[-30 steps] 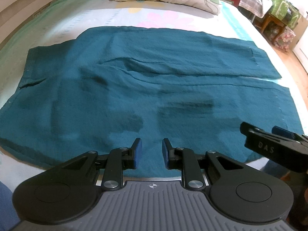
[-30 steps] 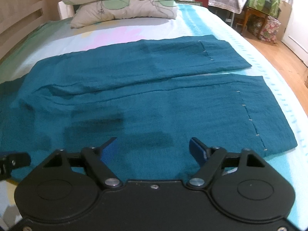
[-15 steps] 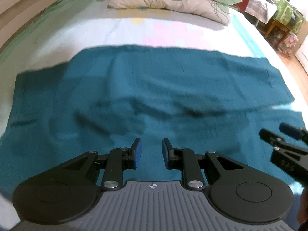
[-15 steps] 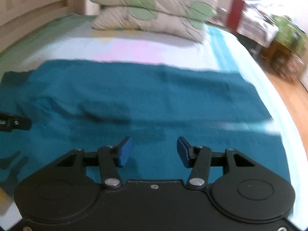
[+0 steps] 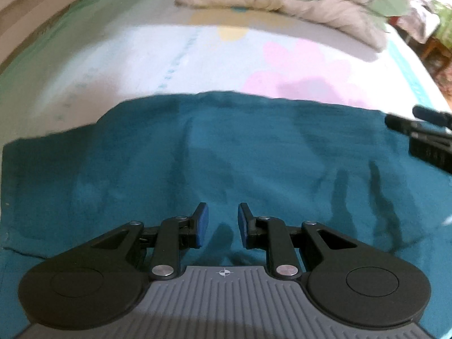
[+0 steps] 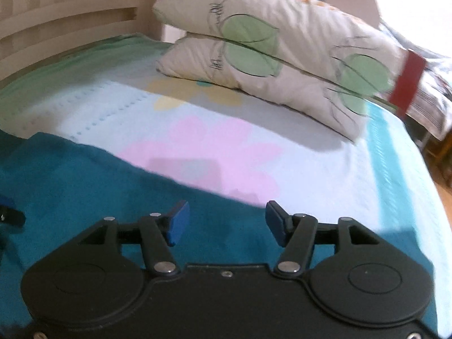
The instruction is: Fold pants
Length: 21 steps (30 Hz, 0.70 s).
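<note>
Both grippers have swept across the pants (image 5: 254, 155) toward their far edge, and the pillows (image 6: 282, 65) now loom closer. On the bed (image 6: 325, 169) the teal pants lie flat, far edge toward the pillow end. The left gripper (image 5: 220, 224) holds a narrow gap, pinching nothing. The right gripper (image 6: 224, 223), its jaws just reopening, stands spread with nothing between them, over the pants' far edge.

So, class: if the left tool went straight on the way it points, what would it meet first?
Most likely the teal fabric pants spread on the bed, just ahead of the left tool; depth is uncertain.
</note>
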Tool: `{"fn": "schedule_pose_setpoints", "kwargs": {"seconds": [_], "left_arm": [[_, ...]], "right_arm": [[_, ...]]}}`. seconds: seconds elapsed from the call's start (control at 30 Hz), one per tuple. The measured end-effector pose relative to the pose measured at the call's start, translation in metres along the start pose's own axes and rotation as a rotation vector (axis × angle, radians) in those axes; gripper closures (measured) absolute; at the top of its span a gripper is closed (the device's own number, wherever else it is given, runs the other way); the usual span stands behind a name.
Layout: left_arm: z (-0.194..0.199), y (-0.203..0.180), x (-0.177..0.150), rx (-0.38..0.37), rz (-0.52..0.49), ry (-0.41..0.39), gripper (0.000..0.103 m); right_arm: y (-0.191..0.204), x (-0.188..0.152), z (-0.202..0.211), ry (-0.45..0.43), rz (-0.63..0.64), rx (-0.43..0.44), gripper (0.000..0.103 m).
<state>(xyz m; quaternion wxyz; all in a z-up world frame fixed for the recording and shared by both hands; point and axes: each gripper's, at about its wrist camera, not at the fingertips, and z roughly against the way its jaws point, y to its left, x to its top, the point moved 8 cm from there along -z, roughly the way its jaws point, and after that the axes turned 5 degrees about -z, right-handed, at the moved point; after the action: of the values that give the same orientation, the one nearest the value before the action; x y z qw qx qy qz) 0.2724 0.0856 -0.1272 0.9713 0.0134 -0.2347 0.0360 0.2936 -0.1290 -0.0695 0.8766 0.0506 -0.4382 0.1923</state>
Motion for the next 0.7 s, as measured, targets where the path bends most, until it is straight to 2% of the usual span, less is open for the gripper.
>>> {"fn": "schedule_pose_setpoints", "kwargs": {"seconds": [0.1,0.2,0.27,0.47,0.63,0.7], "left_arm": [[-0.019,0.011,0.001,0.002,0.022,0.037,0.081],[-0.036,0.020,-0.002,0.019,0.033,0.083,0.081],[-0.037,0.022,0.001,0.018,0.026,0.045,0.081],[-0.039,0.013,0.003,0.064,-0.059,0.025,0.081],[-0.037,0.008,0.005,0.087,-0.096,0.008,0.081],[-0.037,0.009,0.007,0.081,-0.090,0.009,0.082]], "right_arm": [[0.011,0.010,-0.027,0.012,0.064,0.054,0.036],[0.021,0.012,-0.052,0.065,0.151,0.110,0.032],[0.026,0.010,-0.065,0.102,0.192,0.133,0.032],[0.034,-0.001,-0.096,0.186,0.269,0.196,0.031],[0.027,-0.003,-0.103,0.244,0.204,0.311,0.033],[0.027,-0.002,-0.103,0.262,0.169,0.355,0.044]]}}
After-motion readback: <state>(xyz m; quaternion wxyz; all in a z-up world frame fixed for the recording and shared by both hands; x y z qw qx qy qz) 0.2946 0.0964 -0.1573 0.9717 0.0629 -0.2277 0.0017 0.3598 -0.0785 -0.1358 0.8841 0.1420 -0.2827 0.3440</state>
